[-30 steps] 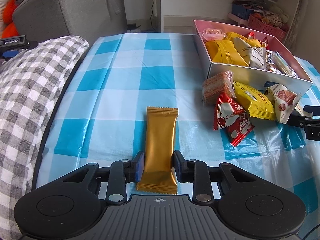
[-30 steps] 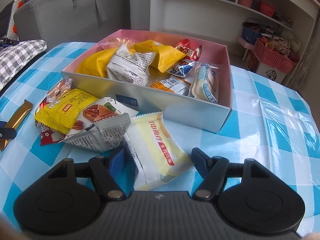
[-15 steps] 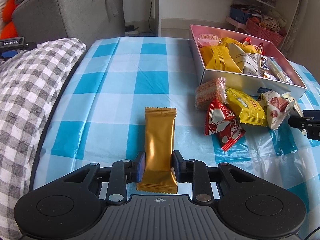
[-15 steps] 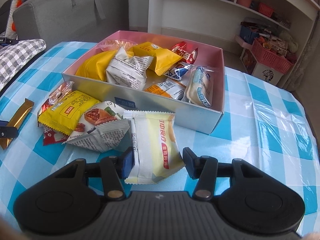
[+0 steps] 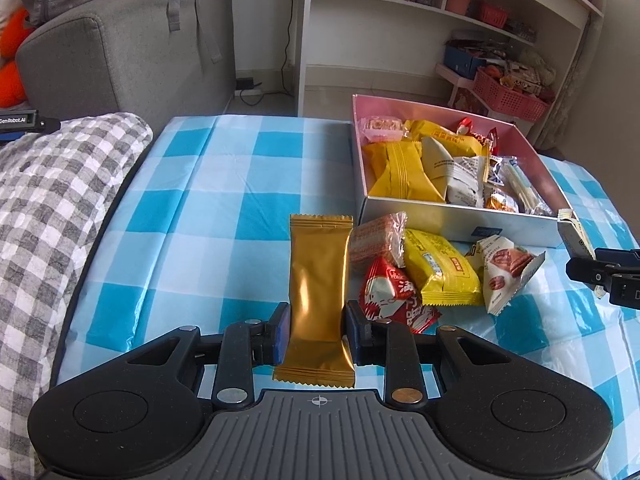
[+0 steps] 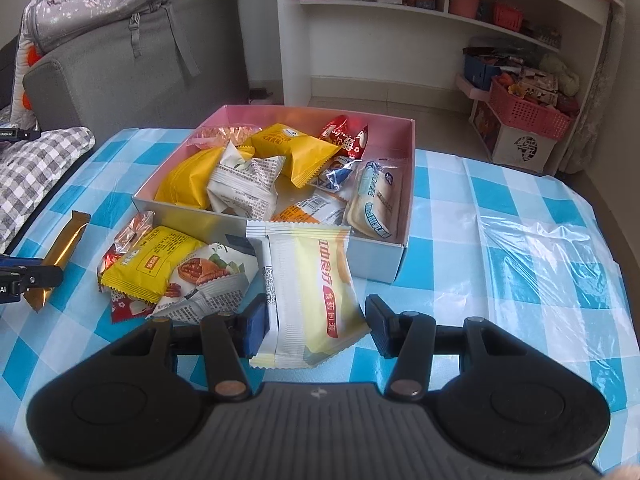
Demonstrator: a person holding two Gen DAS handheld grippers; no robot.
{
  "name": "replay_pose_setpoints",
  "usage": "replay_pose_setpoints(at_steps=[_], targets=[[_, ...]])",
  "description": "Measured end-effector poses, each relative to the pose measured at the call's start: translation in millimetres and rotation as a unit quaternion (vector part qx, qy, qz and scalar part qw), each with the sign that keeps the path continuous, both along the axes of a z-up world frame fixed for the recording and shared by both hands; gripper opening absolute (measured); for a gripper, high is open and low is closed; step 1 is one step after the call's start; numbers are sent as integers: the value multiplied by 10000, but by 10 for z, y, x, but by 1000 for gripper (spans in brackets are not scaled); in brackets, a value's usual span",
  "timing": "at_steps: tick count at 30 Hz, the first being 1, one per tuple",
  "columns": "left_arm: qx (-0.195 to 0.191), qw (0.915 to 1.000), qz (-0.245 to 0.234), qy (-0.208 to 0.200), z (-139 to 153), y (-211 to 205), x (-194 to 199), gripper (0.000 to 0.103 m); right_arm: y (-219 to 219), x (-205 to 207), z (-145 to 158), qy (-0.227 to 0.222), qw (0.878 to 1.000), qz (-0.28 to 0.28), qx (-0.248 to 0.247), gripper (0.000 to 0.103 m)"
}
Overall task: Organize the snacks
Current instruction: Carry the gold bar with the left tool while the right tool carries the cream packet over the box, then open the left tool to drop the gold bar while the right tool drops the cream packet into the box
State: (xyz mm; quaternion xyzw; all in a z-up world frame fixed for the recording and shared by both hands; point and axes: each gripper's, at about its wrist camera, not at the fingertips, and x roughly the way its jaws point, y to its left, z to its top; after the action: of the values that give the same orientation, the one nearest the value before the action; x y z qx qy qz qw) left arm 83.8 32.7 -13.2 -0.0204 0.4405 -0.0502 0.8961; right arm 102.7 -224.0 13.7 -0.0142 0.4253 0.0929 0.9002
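Left hand-held gripper: jaws clamped on the lower part of a gold snack bar, whose long axis runs straight up the frame, away from the camera. Right hand-held gripper: jaws have just been closing and now pinch a pale yellow packet at its lower half; long axis likewise points up the frame.

The box, already holding several snacks, lies ahead of both. In the right wrist view its near wall stands directly behind the packet's top edge, so the right side appears nearer. In the left wrist view the box sits to the upper right, with 4 loose packets heaped on the table between bar and box.

Judgement: both items must clear the near wall. Open room inside is limited; bare table lies left of the box.
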Motion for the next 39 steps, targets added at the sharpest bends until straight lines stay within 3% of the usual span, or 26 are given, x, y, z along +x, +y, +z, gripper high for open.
replay_pose_setpoints(at_steps=[7, 18, 25, 39], targets=[[-109, 9996, -88, -252, 163, -199, 67, 26, -54, 57, 67, -68, 9994, -211, 260, 48], [-586, 9963, -286, -566, 317, -654, 256, 26, -63, 192, 131, -101, 9954, -487, 821, 48], [-719, 9935, -581, -659, 209, -1011, 490, 26, -196, 429, 91, -34, 9870, -967, 1282, 48], [-725, 9899, -1102, -525, -58, -1551, 1020, 26, -475, 1073, -3, 32, 9823, -1281, 1366, 48]])
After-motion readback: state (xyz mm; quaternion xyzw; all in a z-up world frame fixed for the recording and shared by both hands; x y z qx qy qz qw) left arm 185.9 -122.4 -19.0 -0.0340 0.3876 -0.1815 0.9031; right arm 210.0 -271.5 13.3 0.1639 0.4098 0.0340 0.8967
